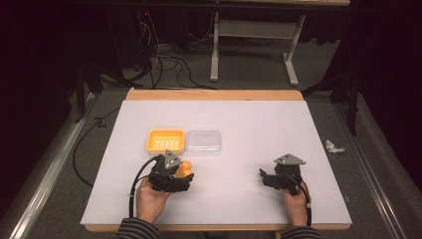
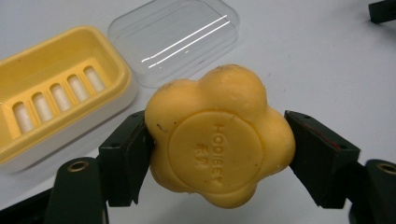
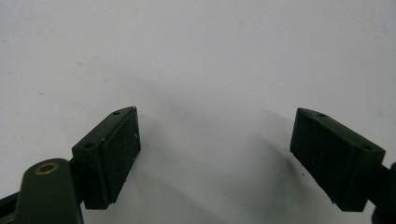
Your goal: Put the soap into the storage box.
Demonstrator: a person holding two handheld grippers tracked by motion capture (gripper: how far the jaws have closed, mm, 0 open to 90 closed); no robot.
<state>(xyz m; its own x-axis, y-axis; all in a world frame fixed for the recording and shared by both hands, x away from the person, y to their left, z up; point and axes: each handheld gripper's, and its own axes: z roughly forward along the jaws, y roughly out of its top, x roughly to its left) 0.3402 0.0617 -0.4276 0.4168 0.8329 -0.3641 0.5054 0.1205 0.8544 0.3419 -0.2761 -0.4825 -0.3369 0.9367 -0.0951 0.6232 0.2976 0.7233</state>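
Yellow flower-shaped soap clamped between both jaws of the left tool, held just above the white surface. Just beyond it, yellow soap dish and clear lid side by side, touching. Right tool spread wide, gripping nothing, low over bare surface, well apart from the soap.

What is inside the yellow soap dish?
Nothing: the yellow soap dish shows just its slotted floor. The soap is outside it, clamped in the left gripper.
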